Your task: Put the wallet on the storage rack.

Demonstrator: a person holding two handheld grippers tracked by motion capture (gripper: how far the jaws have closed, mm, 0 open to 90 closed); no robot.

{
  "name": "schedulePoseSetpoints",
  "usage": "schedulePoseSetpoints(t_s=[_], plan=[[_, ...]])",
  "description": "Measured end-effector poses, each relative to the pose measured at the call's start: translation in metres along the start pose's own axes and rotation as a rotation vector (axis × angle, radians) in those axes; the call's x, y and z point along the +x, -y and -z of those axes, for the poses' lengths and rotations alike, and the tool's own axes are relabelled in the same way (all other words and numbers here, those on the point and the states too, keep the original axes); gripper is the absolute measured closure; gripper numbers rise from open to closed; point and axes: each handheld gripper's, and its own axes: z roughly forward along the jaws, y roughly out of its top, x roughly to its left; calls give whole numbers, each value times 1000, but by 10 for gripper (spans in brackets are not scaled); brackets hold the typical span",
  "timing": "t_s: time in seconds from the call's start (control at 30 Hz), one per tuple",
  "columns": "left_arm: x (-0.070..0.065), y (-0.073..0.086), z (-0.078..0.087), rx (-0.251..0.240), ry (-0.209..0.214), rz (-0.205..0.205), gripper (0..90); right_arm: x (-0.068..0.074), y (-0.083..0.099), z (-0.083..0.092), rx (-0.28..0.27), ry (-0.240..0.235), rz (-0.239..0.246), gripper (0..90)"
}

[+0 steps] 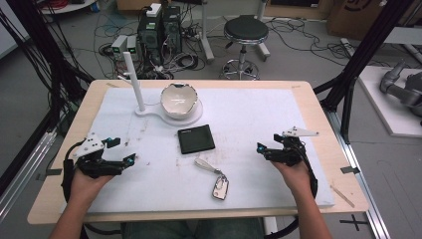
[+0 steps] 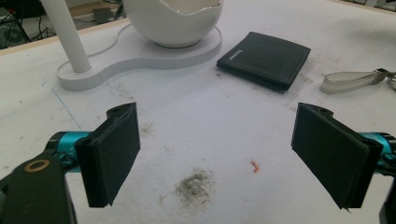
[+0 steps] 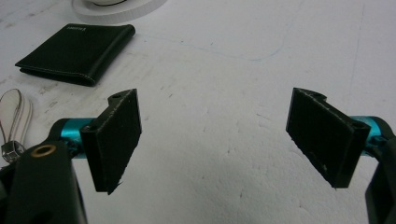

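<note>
High view: both tongs idle near the front of the surface (image 1: 318, 107), left tongs (image 1: 130, 160) by the front-left corner, right tongs (image 1: 260, 148) toward the right edge. Both wide open, nothing between the jaws; the left and right gripper views show bare white mat between the pads.

Things nearest: black wallet (image 1: 196, 139) lies flat at mid-surface, between the two tongs and a bit farther back; key fob w/ strap (image 1: 215, 180) lies nearer the front edge, also between them, closer to the right tongs. White bowl (image 1: 178, 100) on its stand (image 1: 141, 111) sits behind the wallet, toward the back edge.

Risks, as I judge them:
- Wallet is thin and flat on the mat, so pads may skid over it or push it away instead of getting under an edge.
- Fob strap (image 2: 350, 80) is floppy; grabbing the strap only could let the fob swing or slip out.
- Reaching back for the wallet too far could knock the stand post (image 2: 67, 35) or bowl.
</note>
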Motion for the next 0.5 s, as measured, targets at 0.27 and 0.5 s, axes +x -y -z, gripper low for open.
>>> schedulePoseSetpoints(t_s=[0.27, 0.5], plan=[[0, 0, 0, -3, -3, 3, 155, 1, -1, -1, 2, -11, 1, 185], [1, -1, 0, -3, -5, 4, 155, 5, -7, -3, -1, -20, 14, 185]])
